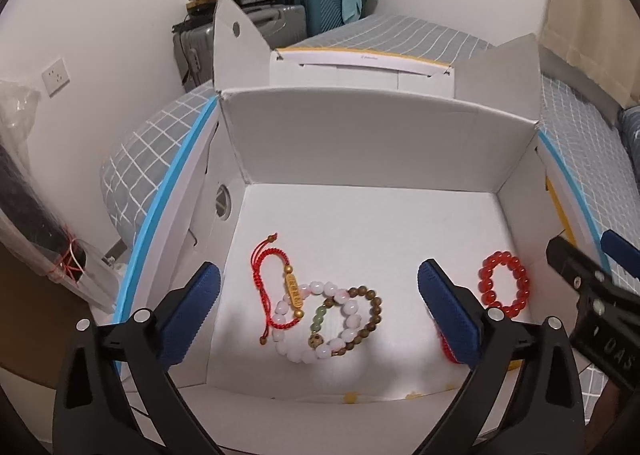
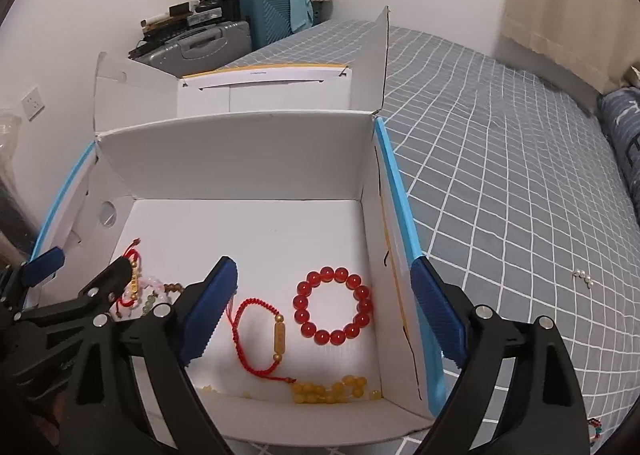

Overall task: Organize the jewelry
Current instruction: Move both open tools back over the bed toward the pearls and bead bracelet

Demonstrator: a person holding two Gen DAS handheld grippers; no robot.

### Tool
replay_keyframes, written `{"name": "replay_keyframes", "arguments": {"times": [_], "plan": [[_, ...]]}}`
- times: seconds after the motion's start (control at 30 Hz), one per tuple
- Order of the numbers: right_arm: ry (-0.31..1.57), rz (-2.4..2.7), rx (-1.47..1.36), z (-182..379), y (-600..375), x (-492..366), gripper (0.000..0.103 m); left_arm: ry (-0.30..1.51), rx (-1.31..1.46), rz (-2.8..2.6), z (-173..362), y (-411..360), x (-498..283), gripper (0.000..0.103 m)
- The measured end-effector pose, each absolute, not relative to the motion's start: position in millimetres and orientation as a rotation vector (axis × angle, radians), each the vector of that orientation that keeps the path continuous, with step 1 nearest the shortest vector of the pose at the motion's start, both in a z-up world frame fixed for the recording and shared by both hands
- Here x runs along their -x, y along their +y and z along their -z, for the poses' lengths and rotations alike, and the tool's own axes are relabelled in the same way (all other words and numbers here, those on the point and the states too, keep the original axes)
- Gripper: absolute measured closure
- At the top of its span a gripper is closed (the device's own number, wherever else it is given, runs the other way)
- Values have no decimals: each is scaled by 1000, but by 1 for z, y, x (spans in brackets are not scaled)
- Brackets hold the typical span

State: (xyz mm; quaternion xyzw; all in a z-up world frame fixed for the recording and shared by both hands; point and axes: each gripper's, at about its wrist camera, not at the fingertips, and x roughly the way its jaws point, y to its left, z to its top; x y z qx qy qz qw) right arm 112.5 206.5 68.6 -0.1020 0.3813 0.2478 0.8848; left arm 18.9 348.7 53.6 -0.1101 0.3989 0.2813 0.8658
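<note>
On the grey checked bedspread [image 2: 500,175] stands an open white cardboard box [image 1: 376,135], flaps raised, blue-edged side walls to either side.

Left gripper [image 1: 320,295]: jaws spread wide above the near-left part of the box floor, nothing between the blue pads. Below it lies a cluster of three overlapping pieces: a red cord bracelet with gold barrel bead [image 1: 276,287], a pale pink bead bracelet [image 1: 316,323] and a brown wooden bead bracelet [image 1: 366,319] carrying green beads. All three rest on the box floor, touching one another.

Right gripper [image 2: 324,307]: jaws likewise spread wide, empty; its right finger sits outside the box's right wall, its left finger inside. Beneath it lie a red bead bracelet [image 2: 334,305], forming a closed ring, and just beside it on the left a second red cord bracelet with gold barrel bead [image 2: 264,335]. A yellow bead strand [image 2: 332,391] lies along the near wall, touching the cord's end.

Outside the box, a few small white pearls [image 2: 583,277] rest on the bedspread to the right. Suitcases [image 2: 224,43] stand stacked against the far wall.
</note>
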Motion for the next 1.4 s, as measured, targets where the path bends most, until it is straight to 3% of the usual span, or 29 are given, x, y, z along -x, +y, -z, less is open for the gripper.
{"name": "replay_keyframes", "arguments": {"times": [0.53,0.9,1.4], "plan": [[718,-359,202,-97,116,-110,7,771,236,-471,-89,291,-30,6],[711,-213,178,-101,9,-109,7,780,138,-319,-96,199,-64,6],[804,-39,113,-63,-129,-97,7,858,47,-64,-76,55,-136,6]]}}
